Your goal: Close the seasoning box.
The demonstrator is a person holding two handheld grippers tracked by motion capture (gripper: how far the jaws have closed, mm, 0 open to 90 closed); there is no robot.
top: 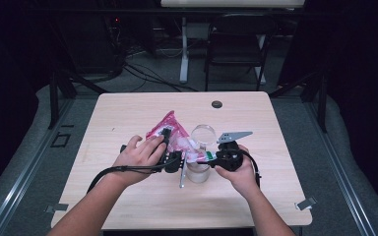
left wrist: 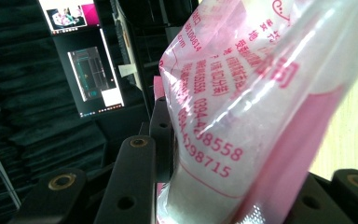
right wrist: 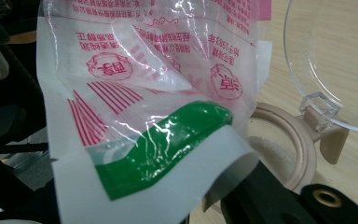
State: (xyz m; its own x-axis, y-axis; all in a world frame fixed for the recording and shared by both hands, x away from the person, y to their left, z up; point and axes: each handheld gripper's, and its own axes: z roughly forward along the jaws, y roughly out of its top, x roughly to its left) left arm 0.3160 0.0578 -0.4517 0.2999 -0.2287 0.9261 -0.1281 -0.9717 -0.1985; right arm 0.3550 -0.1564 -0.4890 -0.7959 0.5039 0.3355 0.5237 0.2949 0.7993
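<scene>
1. Our left gripper (top: pixel 173 161) pinches the body of the pink-printed bag (top: pixel 170 132), just left of the jar (top: pixel 198 169); in the left gripper view the bag (left wrist: pixel 242 121) sits between the black jaws, its white grains bulging against them.
2. Our right gripper (top: pixel 215 158) is pressed together on the bag's green-striped corner (right wrist: pixel 168 140), directly above the jar's mouth (right wrist: pixel 284 140).
3. The jar stands between the two grippers, its clear hinged lid (top: pixel 204 133) flipped up on the far side. In the right gripper view the lid (right wrist: pixel 335 56) rises just right of the bag, leaving little free room on that side.
4. A thin metal utensil (top: pixel 181 176) lies on the table just left of the jar, under the left gripper.
5. Around the jar the table (top: pixel 142 201) is bare wood: wide room toward the near edge, the far edge and both side edges.
6. Our left hand (top: pixel 138 155) lies over its gripper left of the jar, forearm coming in from the lower left; our right hand (top: pixel 238 172) cups its gripper just right of the jar, forearm from the lower right.
</scene>
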